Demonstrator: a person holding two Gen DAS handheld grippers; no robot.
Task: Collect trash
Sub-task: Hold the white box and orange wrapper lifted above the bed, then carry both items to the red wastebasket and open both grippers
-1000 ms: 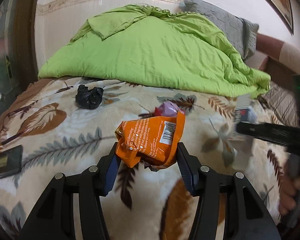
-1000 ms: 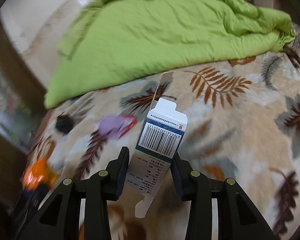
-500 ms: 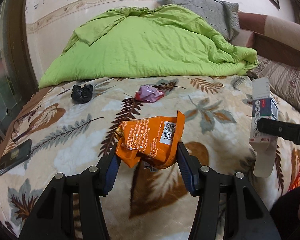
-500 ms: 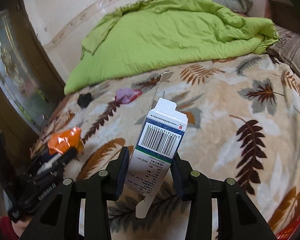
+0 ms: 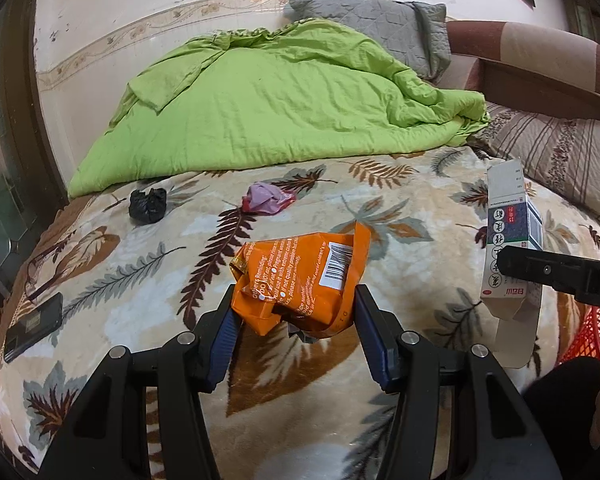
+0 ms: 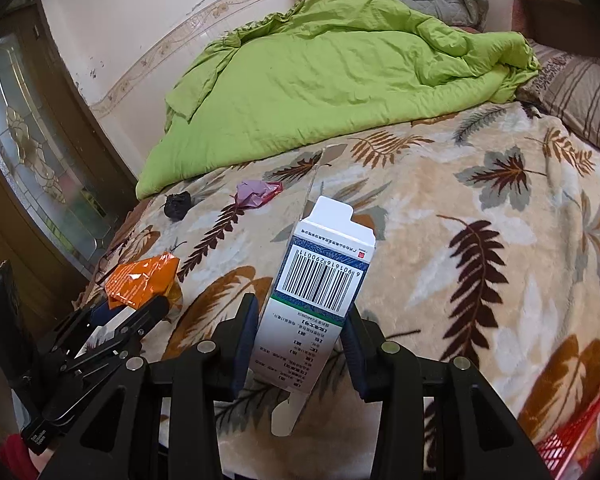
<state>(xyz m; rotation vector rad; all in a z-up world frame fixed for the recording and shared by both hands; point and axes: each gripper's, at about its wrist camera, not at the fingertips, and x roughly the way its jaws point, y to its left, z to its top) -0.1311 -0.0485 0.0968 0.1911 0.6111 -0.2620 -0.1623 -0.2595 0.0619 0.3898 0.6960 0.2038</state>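
The left gripper (image 5: 294, 316) is clamped on an orange wrapper (image 5: 300, 276); the right gripper (image 6: 300, 332) pinches a white carton (image 6: 320, 276); a red basket (image 6: 580, 432) waits at four o'clock. At twelve o'clock, farther up the leaf-print blanket (image 5: 112, 280), a purple wrapper (image 5: 266, 199) and a black wad (image 5: 148, 205) remain uncollected; roughly half seems done.

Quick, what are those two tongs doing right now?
Left tongs: closed on the orange wrapper.
Right tongs: closed on the white carton.

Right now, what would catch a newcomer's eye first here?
The bright green quilt heaped at the far end of the leaf-patterned blanket. Next, the crumpled orange wrapper pinched in the left claw, and the white barcoded carton gripped upright in the right claw.
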